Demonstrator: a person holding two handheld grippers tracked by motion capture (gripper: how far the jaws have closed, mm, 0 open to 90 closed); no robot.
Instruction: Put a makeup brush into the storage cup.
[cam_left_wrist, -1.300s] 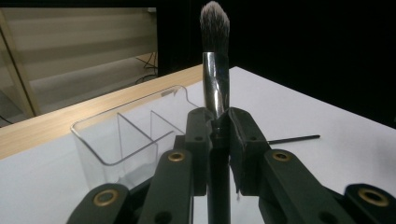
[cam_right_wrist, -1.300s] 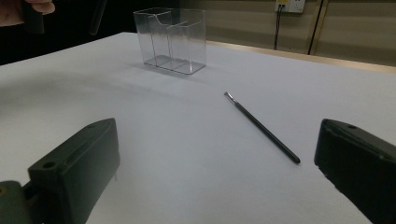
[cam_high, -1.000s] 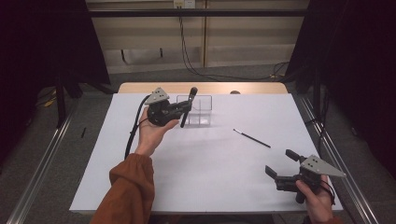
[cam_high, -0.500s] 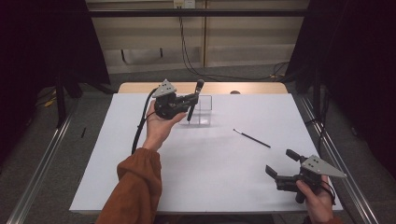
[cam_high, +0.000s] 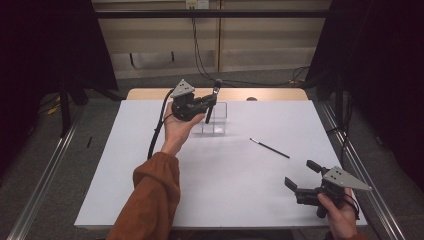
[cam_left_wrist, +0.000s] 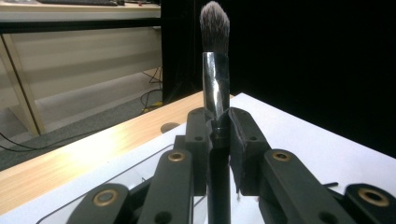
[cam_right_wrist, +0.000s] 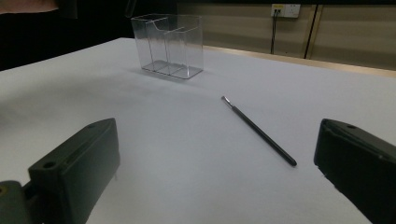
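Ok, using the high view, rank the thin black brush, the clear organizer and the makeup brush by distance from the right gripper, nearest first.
From the right gripper, at the near right of the table:
1. Thin black brush, lying flat mid-table, right of centre.
2. Clear organizer, standing toward the far edge.
3. Makeup brush, upright in the left gripper fingers, above the organizer's left side.

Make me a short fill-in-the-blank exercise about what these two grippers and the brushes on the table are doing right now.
1. The left gripper holds a makeup brush with its bristles pointing ____.
2. The right gripper has its jaws ____.
3. The thin brush lies flat on the ____ table cover.
4. The clear organizer holds ____ brushes.

Missing words: up; open; white; no
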